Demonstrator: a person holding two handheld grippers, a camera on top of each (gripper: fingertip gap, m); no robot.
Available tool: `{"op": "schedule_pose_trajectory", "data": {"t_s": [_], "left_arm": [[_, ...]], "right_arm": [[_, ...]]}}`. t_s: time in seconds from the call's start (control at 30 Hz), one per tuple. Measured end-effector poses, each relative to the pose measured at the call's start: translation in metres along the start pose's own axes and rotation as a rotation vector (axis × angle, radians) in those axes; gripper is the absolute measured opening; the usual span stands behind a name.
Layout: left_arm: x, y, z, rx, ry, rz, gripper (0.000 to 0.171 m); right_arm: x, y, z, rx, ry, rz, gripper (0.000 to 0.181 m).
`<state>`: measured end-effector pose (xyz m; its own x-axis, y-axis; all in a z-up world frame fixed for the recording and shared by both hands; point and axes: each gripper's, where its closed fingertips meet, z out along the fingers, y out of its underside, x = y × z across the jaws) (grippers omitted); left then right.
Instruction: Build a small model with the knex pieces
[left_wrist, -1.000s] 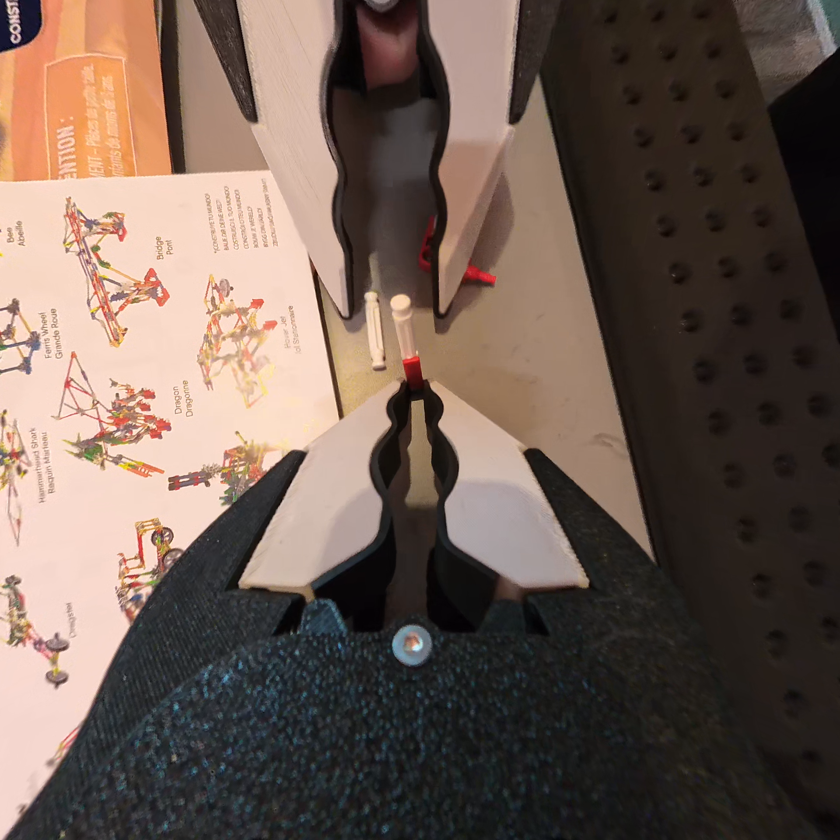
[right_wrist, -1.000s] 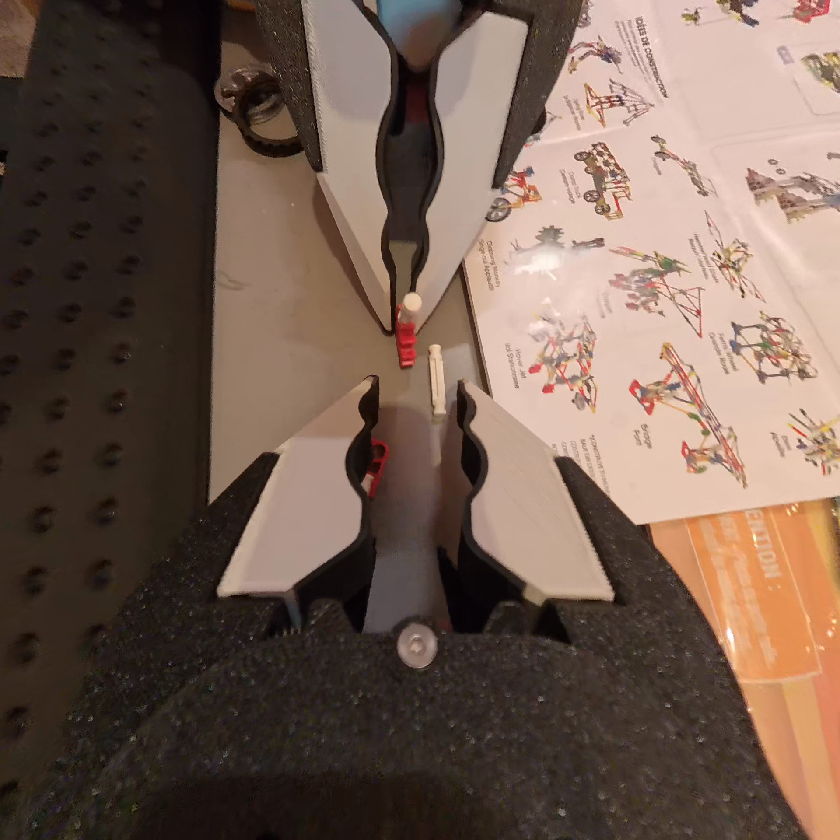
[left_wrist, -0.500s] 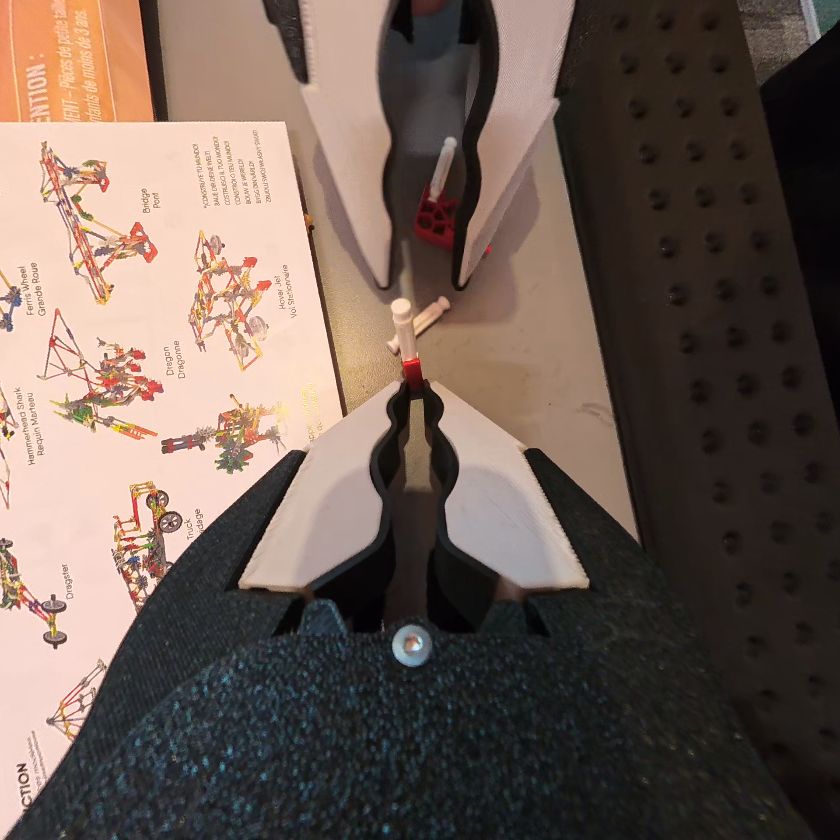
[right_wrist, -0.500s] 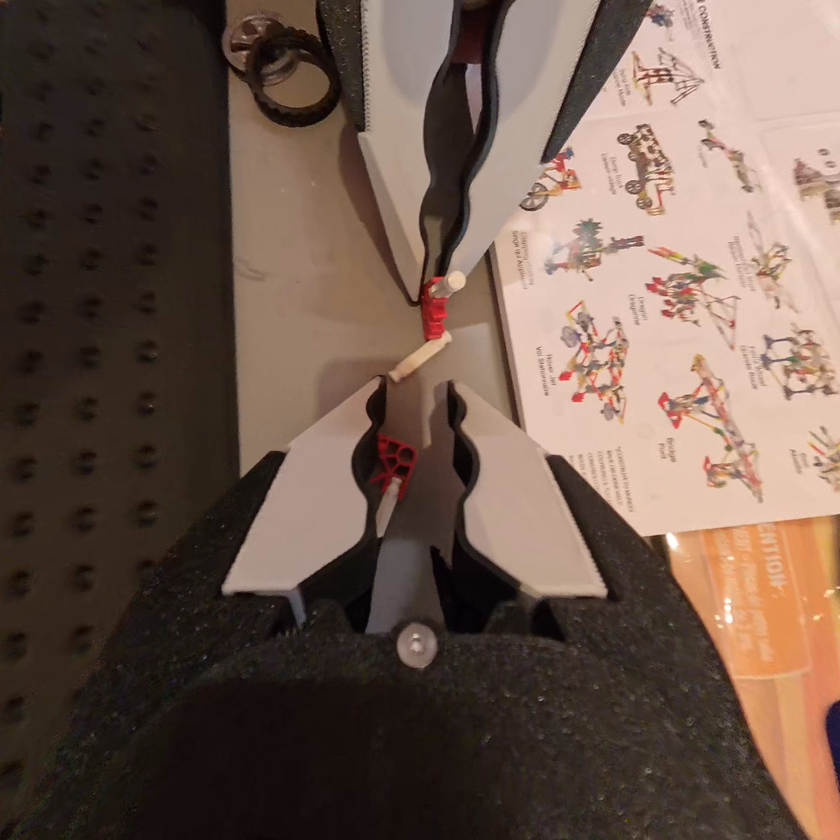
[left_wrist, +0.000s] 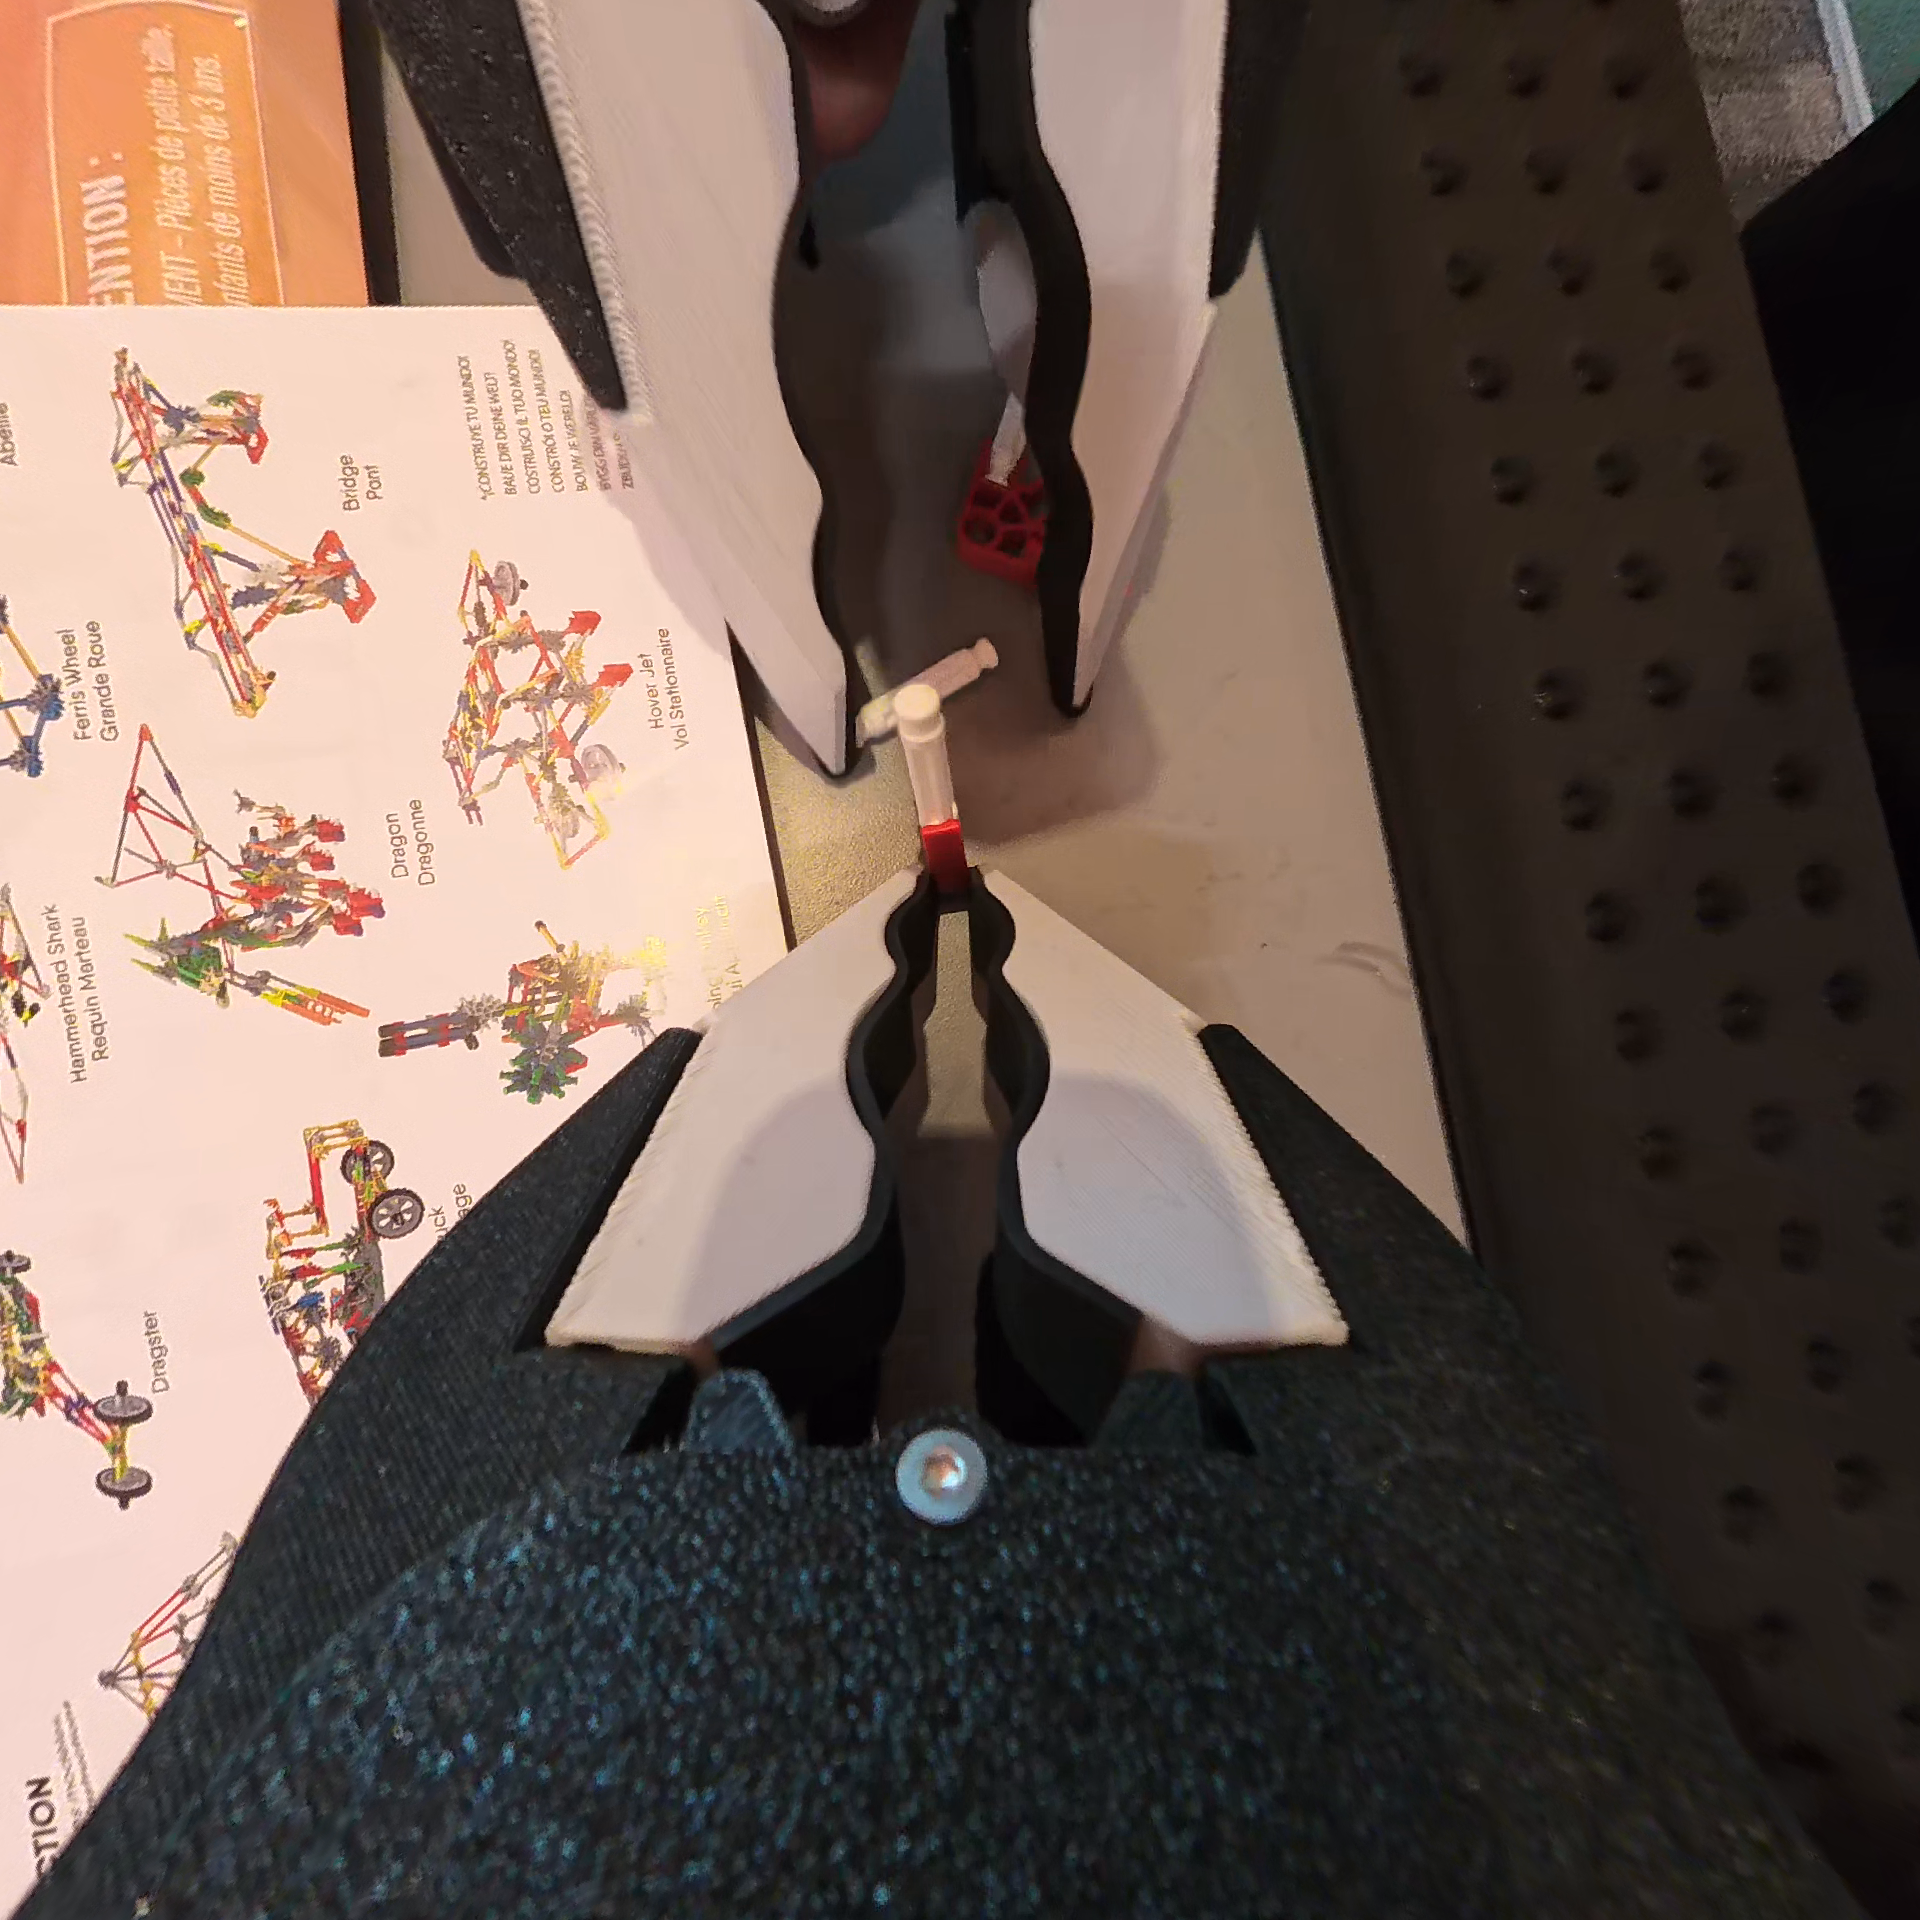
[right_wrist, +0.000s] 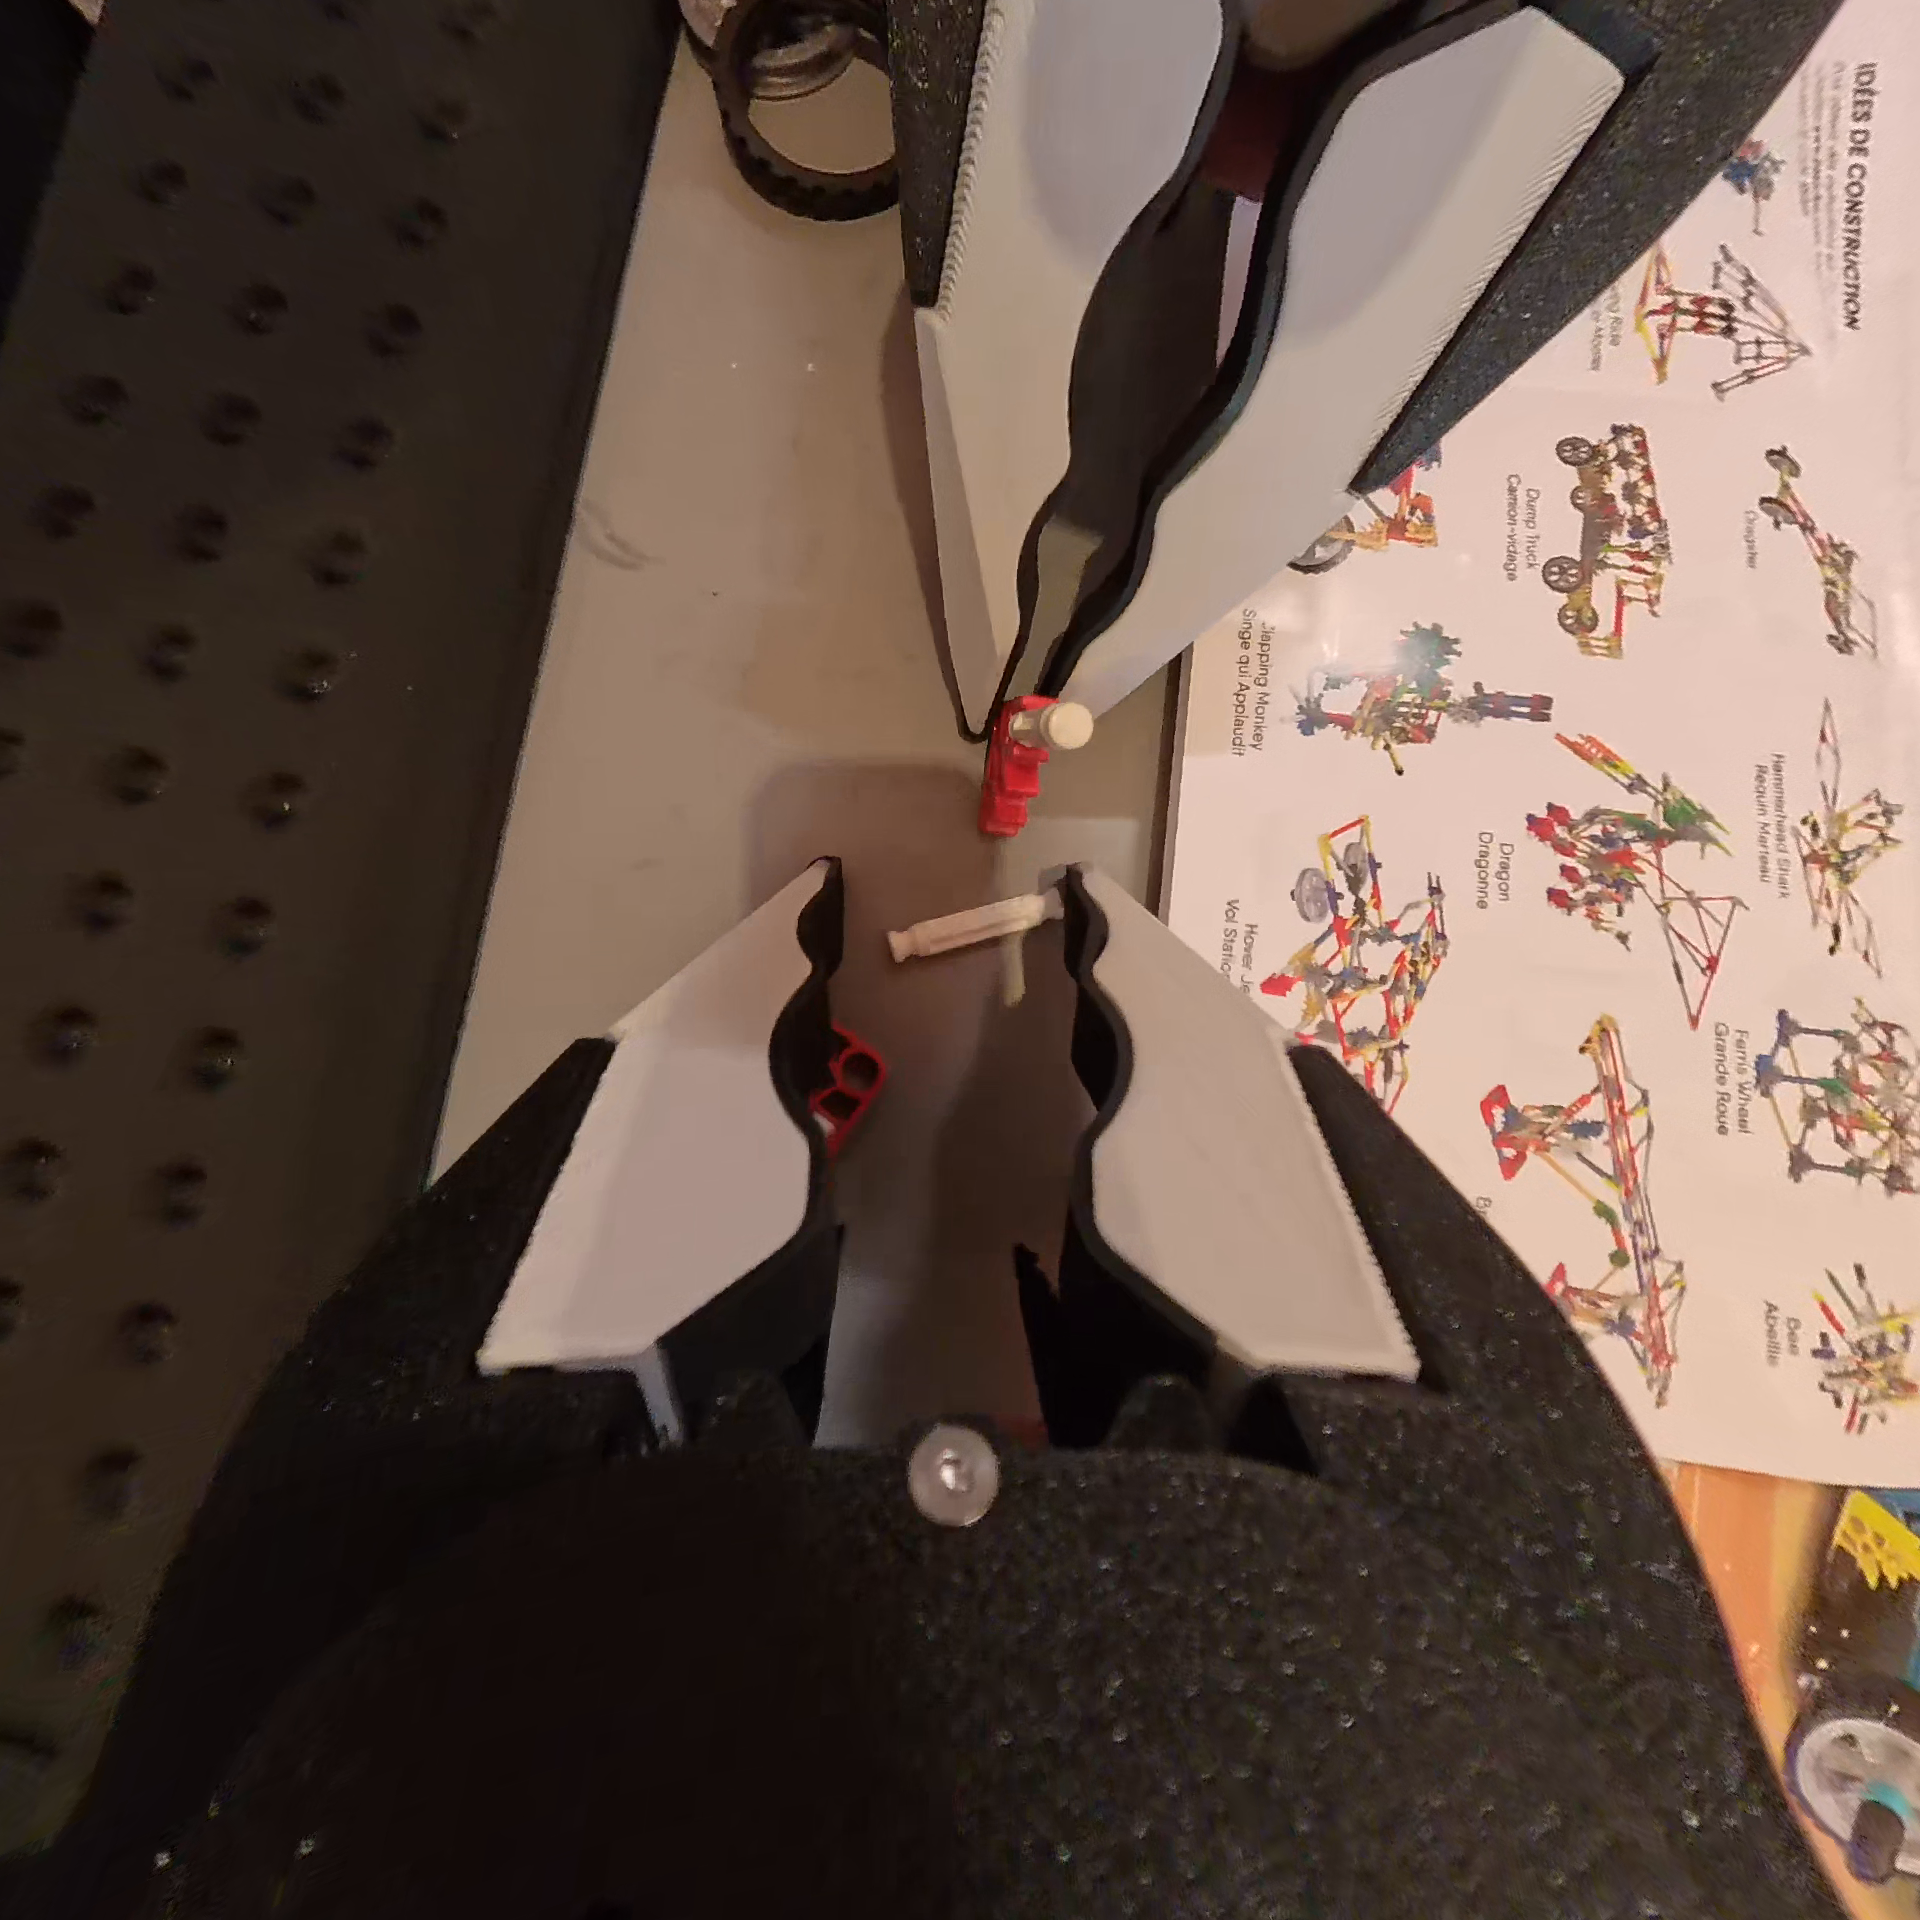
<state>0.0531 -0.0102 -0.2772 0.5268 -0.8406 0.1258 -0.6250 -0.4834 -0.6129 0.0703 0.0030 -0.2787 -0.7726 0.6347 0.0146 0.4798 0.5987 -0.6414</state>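
Red connector (left_wrist: 943, 850) with a white rod (left_wrist: 925, 753) plugged in: left gripper (left_wrist: 948, 883) jaws clamped on the red part, rod sticking out past the tips. Left of it, printed sheet (left_wrist: 312, 727) on the table (left_wrist: 1226, 831). Right gripper (right_wrist: 951, 883) jaws apart, tips low over the table. Loose white rod (right_wrist: 971, 928) lies crosswise between them, one end touching the sheet-side tip. Second red connector (right_wrist: 847, 1081) sits against the other finger. Black studded mat (left_wrist: 1610, 727) on the right.
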Motion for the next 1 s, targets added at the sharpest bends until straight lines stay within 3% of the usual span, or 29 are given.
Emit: {"op": "schedule_pose_trajectory", "data": {"t_s": [0.5, 1.0], "left_arm": [[0.000, 0.000, 0.000, 0.002, 0.007, -0.002, 0.002], [0.000, -0.001, 0.000, 0.009, 0.018, -0.010, 0.002]], "right_arm": [[0.005, 0.015, -0.012, -0.064, -0.061, -0.067, 0.040], [0.004, 0.011, -0.009, -0.096, -0.070, -0.196, 0.038]]}}
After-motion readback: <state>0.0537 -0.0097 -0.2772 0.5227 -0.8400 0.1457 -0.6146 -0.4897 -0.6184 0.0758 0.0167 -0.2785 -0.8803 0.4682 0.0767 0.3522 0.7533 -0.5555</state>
